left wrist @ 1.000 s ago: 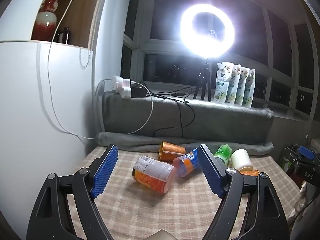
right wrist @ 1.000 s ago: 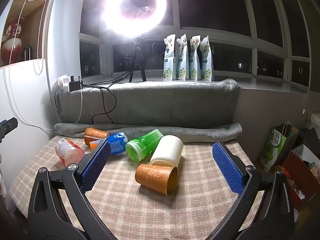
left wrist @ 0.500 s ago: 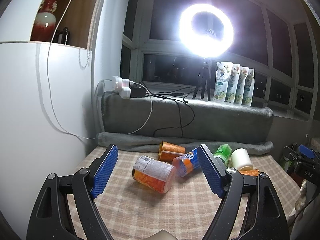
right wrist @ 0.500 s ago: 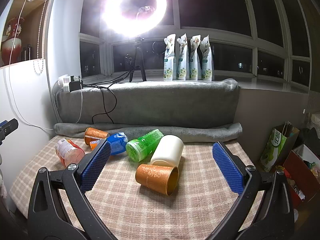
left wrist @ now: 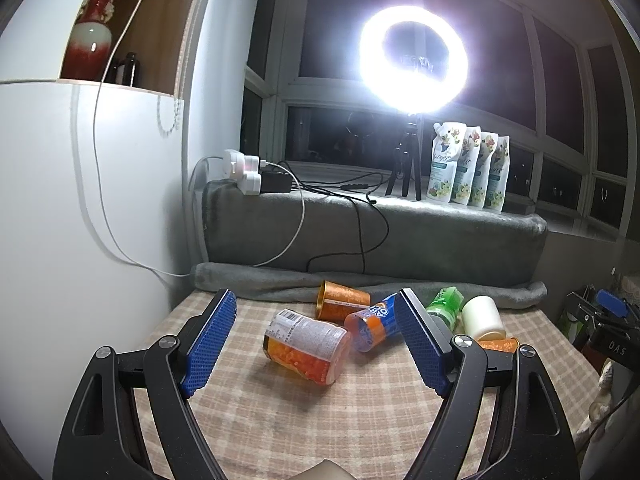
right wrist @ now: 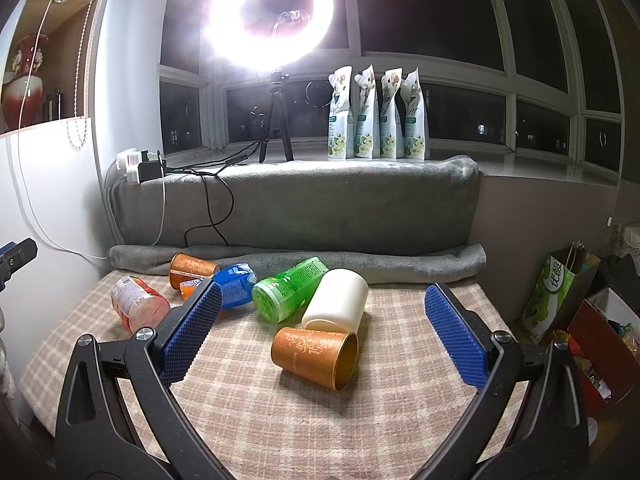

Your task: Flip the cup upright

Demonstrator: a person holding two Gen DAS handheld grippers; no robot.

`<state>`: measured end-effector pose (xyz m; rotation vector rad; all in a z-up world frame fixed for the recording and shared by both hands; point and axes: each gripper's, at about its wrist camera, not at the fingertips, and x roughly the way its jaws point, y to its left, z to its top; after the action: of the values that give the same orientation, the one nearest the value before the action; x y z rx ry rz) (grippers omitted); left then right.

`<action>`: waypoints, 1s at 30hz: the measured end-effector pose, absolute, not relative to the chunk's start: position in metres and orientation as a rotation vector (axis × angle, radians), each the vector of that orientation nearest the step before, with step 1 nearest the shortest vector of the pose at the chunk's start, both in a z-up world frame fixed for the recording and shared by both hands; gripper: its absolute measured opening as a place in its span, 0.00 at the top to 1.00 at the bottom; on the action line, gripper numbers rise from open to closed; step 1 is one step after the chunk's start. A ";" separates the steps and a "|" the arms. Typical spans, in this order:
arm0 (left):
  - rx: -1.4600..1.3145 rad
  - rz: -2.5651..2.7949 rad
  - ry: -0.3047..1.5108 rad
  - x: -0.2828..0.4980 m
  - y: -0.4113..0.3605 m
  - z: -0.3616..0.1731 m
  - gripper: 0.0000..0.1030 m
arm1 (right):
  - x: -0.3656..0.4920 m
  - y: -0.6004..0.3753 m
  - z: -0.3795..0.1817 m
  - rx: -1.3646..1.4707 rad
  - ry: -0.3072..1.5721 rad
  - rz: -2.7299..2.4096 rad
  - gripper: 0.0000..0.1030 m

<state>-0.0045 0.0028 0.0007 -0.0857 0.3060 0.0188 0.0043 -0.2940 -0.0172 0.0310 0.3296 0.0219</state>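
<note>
- My right claw (right wrist: 320,334) hangs above the checked tabletop (right wrist: 280,420), pads wide apart with nothing between them but air; the copper cup (right wrist: 314,356) lies on its side at lower centre of the right view, open mouth facing right, framed between my pads yet touching neither
- The white cup (right wrist: 336,300) lies just behind the copper cup, touching it or nearly so; the green bottle (right wrist: 290,290) lies on its side against the white cup's left; the blue bottle (right wrist: 234,284) is left of that, partly hidden by my left pad
- My left claw (left wrist: 316,340) is likewise spread apart and empty; the orange jar (left wrist: 306,344) lies on its side at centre of the left view, between the pads but clear of them
- A second copper cup (left wrist: 342,306) lies on its side behind the jar, near the grey blanket roll (left wrist: 360,280); the blue bottle shows its orange end just beside it
- The ring light (left wrist: 414,58) glares at upper right of the left view; four pouches (right wrist: 378,114) stand on the sill
</note>
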 end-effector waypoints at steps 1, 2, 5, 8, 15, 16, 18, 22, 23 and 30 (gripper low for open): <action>-0.086 0.019 0.306 -0.004 0.003 0.001 0.21 | 0.005 -0.296 -0.018 0.031 0.329 0.021 0.00; -0.086 0.019 0.306 -0.004 0.003 0.000 0.21 | 0.005 -0.294 -0.017 0.032 0.331 0.022 0.00; -0.084 0.019 0.306 -0.004 0.003 0.000 0.21 | 0.005 -0.293 -0.018 0.032 0.334 0.025 0.00; -0.087 0.019 0.306 -0.004 0.004 0.000 0.21 | 0.006 -0.293 -0.020 0.031 0.335 0.029 0.00; -0.085 0.016 0.307 -0.004 0.003 0.000 0.21 | 0.006 -0.292 -0.020 0.033 0.336 0.030 0.00; -0.085 0.018 0.307 -0.004 0.003 0.000 0.21 | 0.006 -0.293 -0.020 0.032 0.335 0.029 0.00; -0.086 0.018 0.307 -0.003 0.004 -0.001 0.21 | 0.006 -0.292 -0.020 0.033 0.336 0.029 0.00; -0.085 0.017 0.307 -0.004 0.004 -0.001 0.21 | 0.006 -0.293 -0.020 0.032 0.336 0.028 0.00; -0.085 0.018 0.307 -0.004 0.004 -0.001 0.21 | 0.006 -0.293 -0.020 0.033 0.336 0.029 0.00; -0.085 0.019 0.307 -0.002 0.004 -0.003 0.21 | 0.007 -0.292 -0.020 0.032 0.338 0.028 0.00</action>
<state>-0.0023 0.0035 -0.0033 -0.0845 0.3068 0.0185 0.0067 -0.2925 -0.0196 0.0325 0.3376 0.0284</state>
